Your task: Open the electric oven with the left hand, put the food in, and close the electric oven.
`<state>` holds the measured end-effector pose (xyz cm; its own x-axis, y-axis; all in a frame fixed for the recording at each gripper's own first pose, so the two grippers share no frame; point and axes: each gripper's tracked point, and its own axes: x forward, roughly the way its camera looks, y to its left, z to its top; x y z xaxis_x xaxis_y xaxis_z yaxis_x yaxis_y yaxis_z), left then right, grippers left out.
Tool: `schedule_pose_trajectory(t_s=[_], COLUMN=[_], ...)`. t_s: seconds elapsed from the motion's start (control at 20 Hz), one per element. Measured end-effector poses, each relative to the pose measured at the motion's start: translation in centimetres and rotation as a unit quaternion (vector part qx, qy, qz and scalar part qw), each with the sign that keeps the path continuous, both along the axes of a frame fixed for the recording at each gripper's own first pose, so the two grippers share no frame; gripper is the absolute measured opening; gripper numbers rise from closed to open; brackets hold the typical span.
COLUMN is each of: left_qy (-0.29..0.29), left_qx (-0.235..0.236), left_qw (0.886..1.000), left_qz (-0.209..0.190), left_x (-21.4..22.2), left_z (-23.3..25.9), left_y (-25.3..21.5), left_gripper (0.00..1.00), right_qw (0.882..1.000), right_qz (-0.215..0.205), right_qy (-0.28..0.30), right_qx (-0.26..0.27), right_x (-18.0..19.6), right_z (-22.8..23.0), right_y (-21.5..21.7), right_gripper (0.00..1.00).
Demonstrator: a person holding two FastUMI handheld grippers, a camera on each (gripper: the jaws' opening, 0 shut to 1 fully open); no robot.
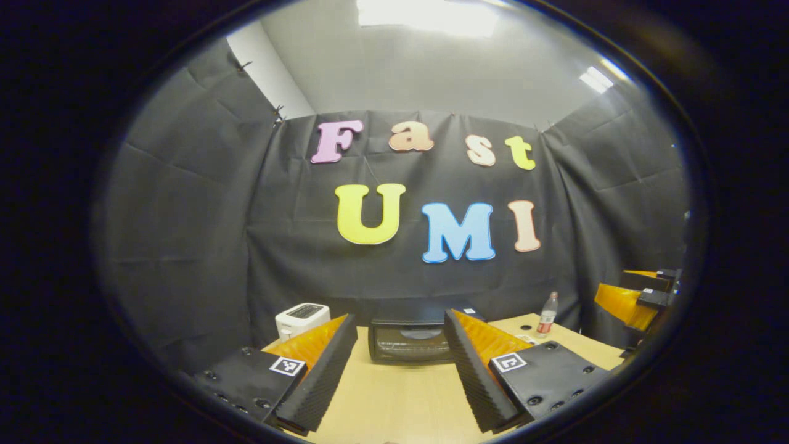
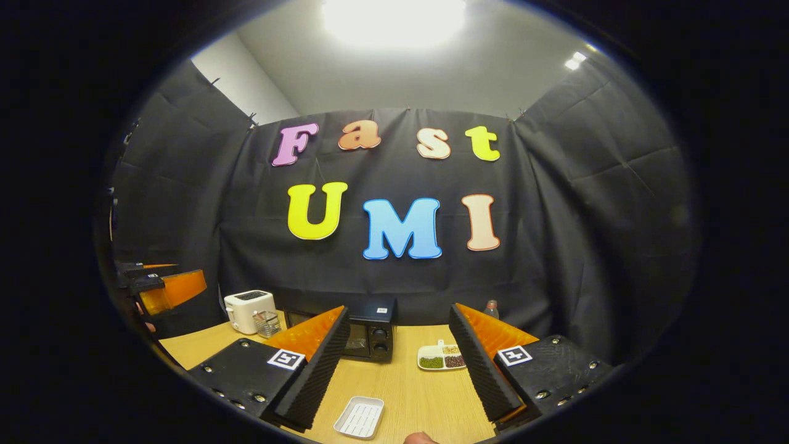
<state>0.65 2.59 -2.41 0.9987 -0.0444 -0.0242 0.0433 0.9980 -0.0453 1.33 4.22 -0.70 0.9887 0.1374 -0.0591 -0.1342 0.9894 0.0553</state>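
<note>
Left gripper view: my left claw (image 1: 400, 364) gapes wide and empty, aimed at the electric oven (image 1: 410, 341), door shut, at the tabletop's (image 1: 394, 401) far edge, ready for its handle. My right claw (image 2: 397, 364), also spread, waits above the white tray (image 2: 359, 417).

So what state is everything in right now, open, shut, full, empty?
Electric oven: door shut.
Left gripper: open, holding nothing.
Right gripper: open, holding nothing.
White tray: flat on the table, looks empty.
Divided dish: portions of food in its compartments.
Bottle: upright, capped.
Toaster: upright; slots too small to tell.
</note>
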Motion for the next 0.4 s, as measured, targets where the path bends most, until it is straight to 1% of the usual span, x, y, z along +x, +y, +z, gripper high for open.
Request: schedule_pose_trajectory(t_s=[0.35,0.4], left_qy=[-0.004,-0.004], left_qx=[0.005,0.005], left_qw=[1.000,1.000], left_qz=[0.011,0.011], left_x=[-1.0,-1.0], left_z=[0.2,0.1], left_y=[1.9,2.1], left_gripper=[0.98,0.94], right_qw=[1.000,1.000], right_qz=[0.007,0.007], right_qy=[0.001,0.000], right_qx=[0.004,0.002], right_x=[-0.7,-0.9], right_z=[0.6,0.6], right_y=[1.1,1.3], right_gripper=[0.98,0.98])
